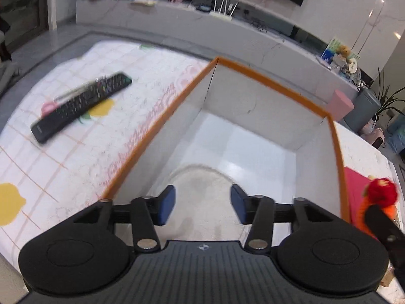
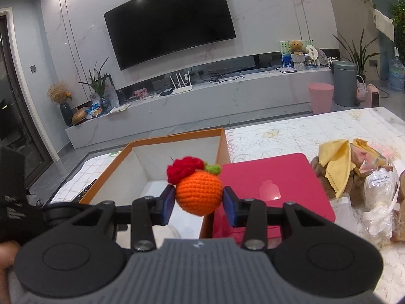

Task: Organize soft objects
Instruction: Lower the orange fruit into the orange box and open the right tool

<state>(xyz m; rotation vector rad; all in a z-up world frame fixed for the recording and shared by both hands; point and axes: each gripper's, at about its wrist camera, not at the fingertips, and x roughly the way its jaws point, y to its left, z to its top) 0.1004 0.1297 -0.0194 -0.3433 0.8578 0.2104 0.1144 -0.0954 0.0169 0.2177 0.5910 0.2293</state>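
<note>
Left tool [image 1: 203,204]: your jaws apart, empty, white fluffy piece [image 1: 202,202] below them in orange-rimmed box [image 1: 162,124] | Right tool [image 2: 199,202]: clamped on crochet orange [image 2: 198,192], box ahead-left | Left view only: remote [image 1: 81,106] | Right view only: pink laptop [image 2: 273,190], plush pile [image 2: 354,177]

Black remote control [image 1: 81,107] lies flat on the quilted white cover with yellow lemon prints [image 1: 50,152] over the worktop, blurred. Magenta hard-shell laptop [image 2: 273,190] lies closed on the same cover. Large black wall-mounted television [image 2: 169,20] on marble wall. White router with four antennas [image 2: 181,82] on long grey marble-look TV bench [image 2: 177,111]. Pink round bin [image 2: 320,97] on floor, just beside a grey-green cylindrical bin [image 2: 344,83]. Small brown teddy bear [image 2: 295,46] at the bench's right end.
</note>
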